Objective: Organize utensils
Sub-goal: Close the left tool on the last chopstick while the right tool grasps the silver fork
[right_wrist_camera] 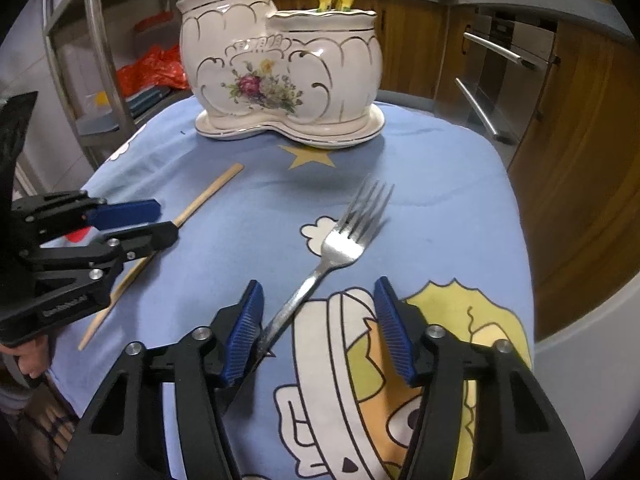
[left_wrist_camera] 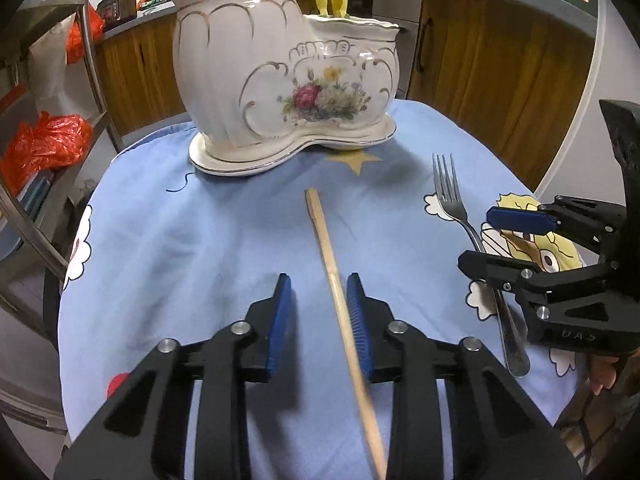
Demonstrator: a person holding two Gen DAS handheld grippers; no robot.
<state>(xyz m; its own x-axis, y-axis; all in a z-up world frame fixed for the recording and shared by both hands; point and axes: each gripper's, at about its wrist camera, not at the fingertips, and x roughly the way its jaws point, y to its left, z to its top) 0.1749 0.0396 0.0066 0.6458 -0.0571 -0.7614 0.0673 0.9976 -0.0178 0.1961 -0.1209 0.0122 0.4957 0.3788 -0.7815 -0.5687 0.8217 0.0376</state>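
Looking down along both grippers, we see a table covered in a light blue cartoon-print cloth (left_wrist_camera: 200, 240). At its far side stands a white ceramic utensil holder (left_wrist_camera: 280, 76) with gold trim and painted flowers, made of a tall compartment and a lower one joined on one base.

A single pale wooden chopstick (left_wrist_camera: 326, 248) lies flat on the cloth, its long axis running from near the holder back toward us, its blunt end toward the holder. The left gripper (left_wrist_camera: 320, 316), black with ribbed blue pads, straddles it: the chopstick lies close against the right-hand pad, while the other pad stands clear, so the jaws are partly apart and not clamped.

A silver metal fork (right_wrist_camera: 332, 248) lies flat to the right of the chopstick, well apart from it, tines pointing toward the holder and handle toward us. The right gripper (right_wrist_camera: 320, 332) straddles the handle; its left-hand pad touches the handle, its other pad is well off, so these jaws too are unclamped.

Only the left wrist view shows the fork's rounded handle end; the right wrist view hides it behind a finger. Only the right wrist view shows the chopstick's thin near tip and fingers (right_wrist_camera: 32, 360) of the person's hand below the left gripper.
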